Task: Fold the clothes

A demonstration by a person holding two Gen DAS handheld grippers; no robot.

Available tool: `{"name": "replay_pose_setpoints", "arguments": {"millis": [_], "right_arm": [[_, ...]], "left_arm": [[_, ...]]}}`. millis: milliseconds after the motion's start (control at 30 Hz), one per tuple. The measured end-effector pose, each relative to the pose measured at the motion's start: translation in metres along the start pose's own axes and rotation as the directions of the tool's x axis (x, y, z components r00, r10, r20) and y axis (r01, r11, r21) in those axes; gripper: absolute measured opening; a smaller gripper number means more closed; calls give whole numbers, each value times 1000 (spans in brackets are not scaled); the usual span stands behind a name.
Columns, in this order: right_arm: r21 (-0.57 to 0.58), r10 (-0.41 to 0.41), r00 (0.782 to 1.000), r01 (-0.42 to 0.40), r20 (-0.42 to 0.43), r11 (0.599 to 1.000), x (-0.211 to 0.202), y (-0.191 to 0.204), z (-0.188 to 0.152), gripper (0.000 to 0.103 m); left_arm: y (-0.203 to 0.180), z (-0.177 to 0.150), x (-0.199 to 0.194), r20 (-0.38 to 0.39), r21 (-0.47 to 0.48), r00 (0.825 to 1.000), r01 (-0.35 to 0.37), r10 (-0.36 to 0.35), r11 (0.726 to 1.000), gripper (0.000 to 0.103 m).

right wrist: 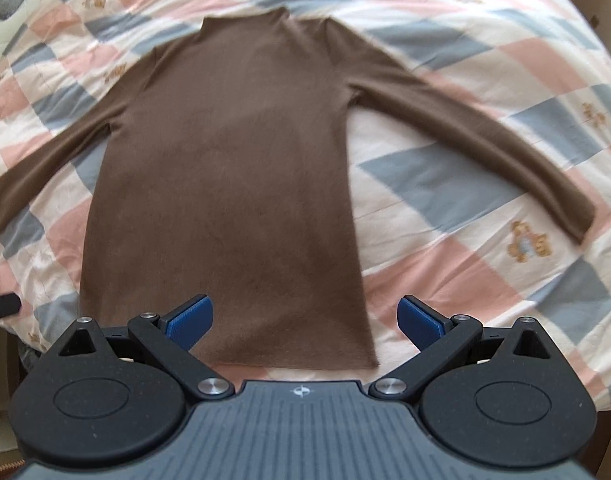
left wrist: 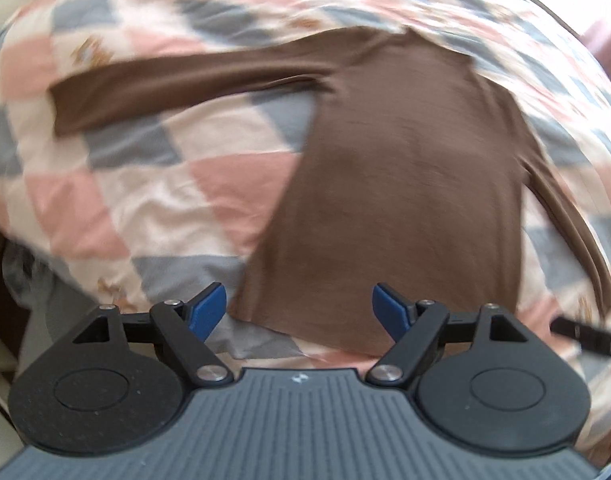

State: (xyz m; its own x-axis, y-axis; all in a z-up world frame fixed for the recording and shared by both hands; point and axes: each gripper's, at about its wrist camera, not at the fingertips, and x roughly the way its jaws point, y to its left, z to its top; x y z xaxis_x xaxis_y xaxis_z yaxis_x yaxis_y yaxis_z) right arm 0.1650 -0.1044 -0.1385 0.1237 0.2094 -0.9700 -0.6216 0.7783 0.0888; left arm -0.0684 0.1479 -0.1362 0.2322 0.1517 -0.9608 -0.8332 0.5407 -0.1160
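I see the checked quilt (right wrist: 445, 184) under a brown long-sleeved top (right wrist: 233, 168), spread flat, sleeves out. It looks soft, light and limp; I'd pinch hem corners or cuffs. My left gripper (left wrist: 299, 312) and right gripper (right wrist: 305, 320) gape wide, empty.

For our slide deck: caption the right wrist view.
Open right tool above brown sweater's hem, sleeves spread on quilt.
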Motion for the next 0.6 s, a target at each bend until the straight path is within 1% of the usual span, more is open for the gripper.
{"name": "replay_pose_setpoints", "arguments": {"millis": [100,167,200,267,333,367,433,500,567,600], "right_arm": [[-12,0,999,-1,-34,1000,22,10,4,101],[-20,0,998,-2,-57,1000,36,17,7,101],[-24,0,998,-2,-69,1000,43,20,8,101],[-31,0,996,-3,-91,1000,58,27,11,101],[-39,0,993,-4,-114,999,72,33,13,101],[-42,-3,993,-2,-122,999,79,37,16,101],[-47,-19,993,13,-118,999,92,48,25,101],[-31,-39,996,37,-84,999,102,58,35,101],[12,-48,998,49,-34,999,110,68,44,101],[32,-46,999,47,-13,998,114,72,49,101]], "left_arm": [[16,8,17,-17,-91,1000,9,-10,996,78],[41,19,32,-9,-180,999,29,-31,983,78],[54,26,39,6,-224,999,45,-45,974,78],[85,40,53,63,-310,996,74,-57,948,77],[116,54,67,125,-393,990,105,-60,913,75],[132,61,74,156,-433,986,123,-60,893,71],[164,75,88,217,-507,975,160,-55,847,67],[183,77,98,258,-555,964,200,-61,808,62],[200,77,107,297,-596,953,239,-67,767,50],[208,76,112,316,-614,946,259,-69,745,47]]}}
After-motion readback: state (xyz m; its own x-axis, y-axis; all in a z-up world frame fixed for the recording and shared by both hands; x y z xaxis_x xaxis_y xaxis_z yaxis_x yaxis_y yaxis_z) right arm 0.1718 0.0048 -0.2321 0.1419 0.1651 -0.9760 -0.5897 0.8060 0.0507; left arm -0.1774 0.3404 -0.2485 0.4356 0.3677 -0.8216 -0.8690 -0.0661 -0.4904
